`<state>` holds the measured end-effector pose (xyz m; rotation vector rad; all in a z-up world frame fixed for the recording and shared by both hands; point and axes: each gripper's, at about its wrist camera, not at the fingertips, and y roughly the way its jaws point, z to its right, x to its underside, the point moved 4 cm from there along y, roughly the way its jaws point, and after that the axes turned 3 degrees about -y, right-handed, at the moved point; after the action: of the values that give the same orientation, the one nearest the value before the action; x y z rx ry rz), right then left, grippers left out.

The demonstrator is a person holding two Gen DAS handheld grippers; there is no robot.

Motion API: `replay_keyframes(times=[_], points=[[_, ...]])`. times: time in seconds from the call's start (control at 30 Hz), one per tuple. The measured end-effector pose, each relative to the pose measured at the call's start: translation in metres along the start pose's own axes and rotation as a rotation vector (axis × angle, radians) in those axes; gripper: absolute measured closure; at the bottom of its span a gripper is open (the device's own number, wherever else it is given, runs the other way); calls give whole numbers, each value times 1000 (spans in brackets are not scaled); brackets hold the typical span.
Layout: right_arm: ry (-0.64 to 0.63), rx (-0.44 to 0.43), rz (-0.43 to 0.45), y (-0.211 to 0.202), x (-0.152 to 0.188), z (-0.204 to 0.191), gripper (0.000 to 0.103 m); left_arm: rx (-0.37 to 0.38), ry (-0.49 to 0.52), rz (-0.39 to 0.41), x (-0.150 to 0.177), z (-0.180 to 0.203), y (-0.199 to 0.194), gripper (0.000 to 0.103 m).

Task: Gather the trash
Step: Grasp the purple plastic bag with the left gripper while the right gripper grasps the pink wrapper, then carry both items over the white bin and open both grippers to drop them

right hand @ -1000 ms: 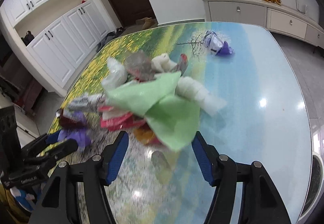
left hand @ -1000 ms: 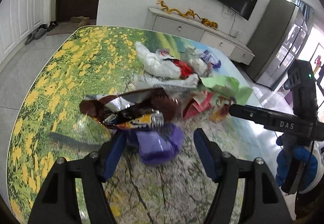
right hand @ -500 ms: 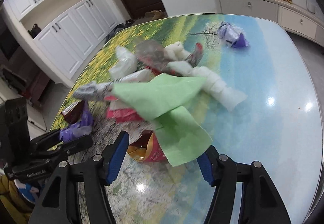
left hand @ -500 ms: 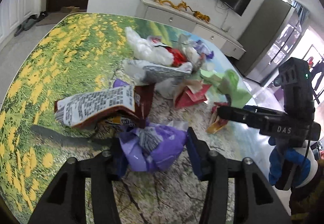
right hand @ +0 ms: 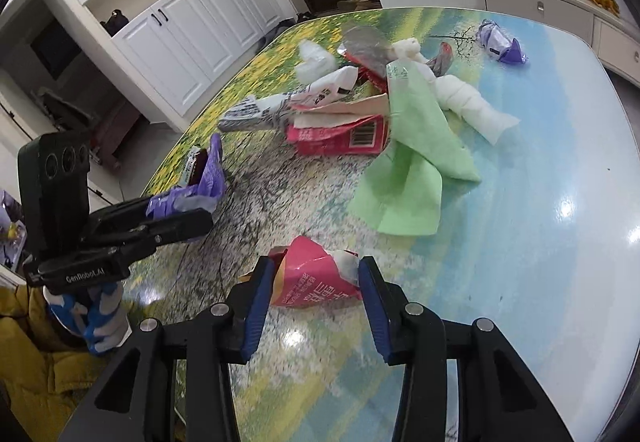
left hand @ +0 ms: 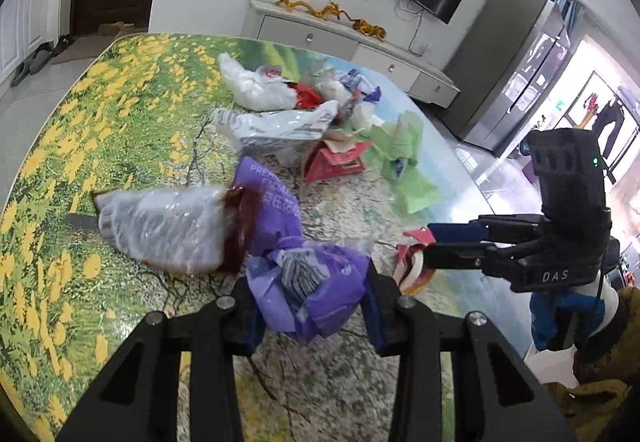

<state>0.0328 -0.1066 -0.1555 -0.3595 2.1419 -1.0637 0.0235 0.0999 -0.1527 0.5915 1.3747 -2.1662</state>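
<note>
My left gripper [left hand: 310, 282] is closing, and its blue pads press both sides of a crumpled purple plastic bag [left hand: 320, 298] at the table's near edge. A brown snack packet under clear film [left hand: 168, 226] hangs against that bag on its left. My right gripper [right hand: 315, 268] is closing too, with a torn pink snack wrapper [right hand: 308, 282] squeezed between its pads. In the left wrist view the right gripper [left hand: 427, 242] comes in from the right with the pink wrapper [left hand: 412, 266] at its tips. The left gripper [right hand: 180, 208] shows at the left of the right wrist view.
More trash lies mid-table [right hand: 540, 282]: green paper [right hand: 412, 170], a red carton [right hand: 340, 134], a silver-white packet [left hand: 280, 126], a white plastic bag [left hand: 256, 90], a white tissue roll [right hand: 460, 98], a far purple wrapper [right hand: 500, 42]. A low cabinet [left hand: 344, 42] stands beyond.
Both pairs of jaws have narrowed. The left has taken the purple bag and drawn it nearer, flipping the brown packet. The right has shifted off the green paper onto the pink wrapper.
</note>
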Motion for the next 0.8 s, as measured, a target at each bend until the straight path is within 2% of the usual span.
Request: replay_keyframes(times=[0.13,0.37,0.6,0.8], points=[[2,-25,56,-22,9,-1,62,24,44,14,0,16,-12,66],[34,-6,173,-65,16,15,62,70,112,13,-4,48,-21,66],[148,46,323,-115,36,64,62,93,190,-2,-18,88,-17,66],[293,154,453,-166,70,128,62,173,325,-51,-42,164,16,66]])
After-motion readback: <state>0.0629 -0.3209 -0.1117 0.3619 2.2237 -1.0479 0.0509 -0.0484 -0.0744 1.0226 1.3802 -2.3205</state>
